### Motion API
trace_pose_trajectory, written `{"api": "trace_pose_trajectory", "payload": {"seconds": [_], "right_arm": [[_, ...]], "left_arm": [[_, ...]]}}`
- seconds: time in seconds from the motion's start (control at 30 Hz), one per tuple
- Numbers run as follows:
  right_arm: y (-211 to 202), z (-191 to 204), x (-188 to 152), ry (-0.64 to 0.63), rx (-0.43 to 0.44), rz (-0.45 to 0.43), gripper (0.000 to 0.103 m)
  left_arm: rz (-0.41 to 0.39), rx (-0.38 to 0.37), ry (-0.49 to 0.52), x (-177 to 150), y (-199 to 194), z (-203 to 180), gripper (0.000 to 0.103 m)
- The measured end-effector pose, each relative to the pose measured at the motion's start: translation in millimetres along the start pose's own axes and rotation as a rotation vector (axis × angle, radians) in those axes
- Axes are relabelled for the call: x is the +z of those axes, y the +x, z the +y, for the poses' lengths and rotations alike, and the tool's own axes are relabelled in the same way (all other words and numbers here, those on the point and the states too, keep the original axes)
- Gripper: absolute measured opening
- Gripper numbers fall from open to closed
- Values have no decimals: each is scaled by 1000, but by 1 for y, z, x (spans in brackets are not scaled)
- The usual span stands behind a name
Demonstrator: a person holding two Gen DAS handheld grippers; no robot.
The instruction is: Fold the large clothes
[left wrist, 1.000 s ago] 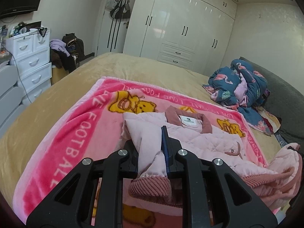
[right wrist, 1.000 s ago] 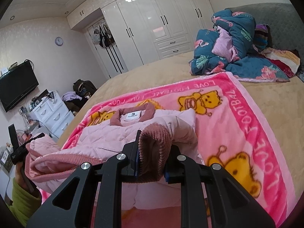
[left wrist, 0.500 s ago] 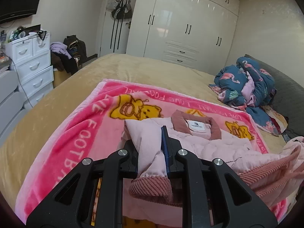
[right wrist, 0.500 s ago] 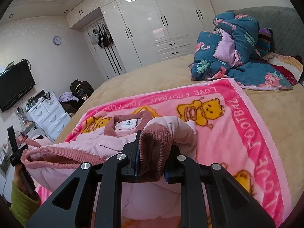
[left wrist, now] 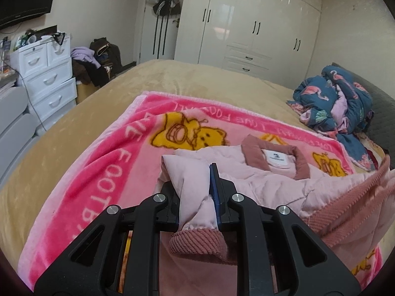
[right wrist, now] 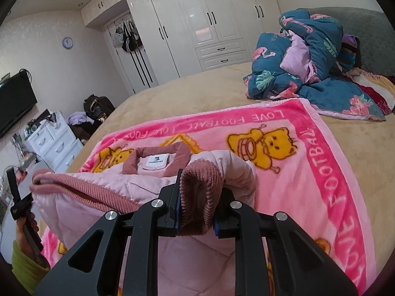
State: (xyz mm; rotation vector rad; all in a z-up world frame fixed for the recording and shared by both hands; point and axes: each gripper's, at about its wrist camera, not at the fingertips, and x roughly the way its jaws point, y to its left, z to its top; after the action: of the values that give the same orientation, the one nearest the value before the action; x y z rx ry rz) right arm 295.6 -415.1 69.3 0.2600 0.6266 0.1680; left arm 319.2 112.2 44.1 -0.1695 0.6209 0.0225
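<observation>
Each claw is closed on the jacket (left wrist: 269, 185): the left claw (left wrist: 195, 197) on quilted cloth, the right claw (right wrist: 196, 204) on the ribbed hem. The jacket lies on the pink blanket (left wrist: 98, 172), near end lifted. If one claw pulls harder, the fold could land crooked.

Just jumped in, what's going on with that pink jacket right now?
A person is folding the pink quilted jacket on the pink blanket spread over the bed. The left tool is shut on a sleeve above its ribbed cuff; the right tool is shut on the other cuff. The collar end lies on the blanket, the lower part lifted.
</observation>
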Motion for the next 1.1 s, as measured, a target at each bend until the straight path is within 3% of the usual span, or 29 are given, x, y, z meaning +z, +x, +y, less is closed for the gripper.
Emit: {"api": "trace_pose_trajectory", "payload": {"seconds": [0.37, 0.67, 0.73, 0.77, 0.9, 1.1], "right_arm": [[51, -19, 2, 51, -28, 72, 20], [59, -38, -2, 209, 96, 63, 35], [57, -41, -3, 241, 136, 53, 71], [55, -41, -4, 254, 144, 41, 79], [53, -25, -10, 193, 133, 60, 82], [48, 23, -43, -76, 31, 113, 93]], "left_arm": [[46, 18, 16, -2, 33, 0, 13], [74, 11, 12, -5, 49, 3, 13], [73, 8, 15, -6, 50, 3, 13], [74, 7, 17, -6, 51, 3, 13], [78, 8, 24, -8, 56, 1, 14], [70, -3, 17, -8, 54, 0, 18]]}}
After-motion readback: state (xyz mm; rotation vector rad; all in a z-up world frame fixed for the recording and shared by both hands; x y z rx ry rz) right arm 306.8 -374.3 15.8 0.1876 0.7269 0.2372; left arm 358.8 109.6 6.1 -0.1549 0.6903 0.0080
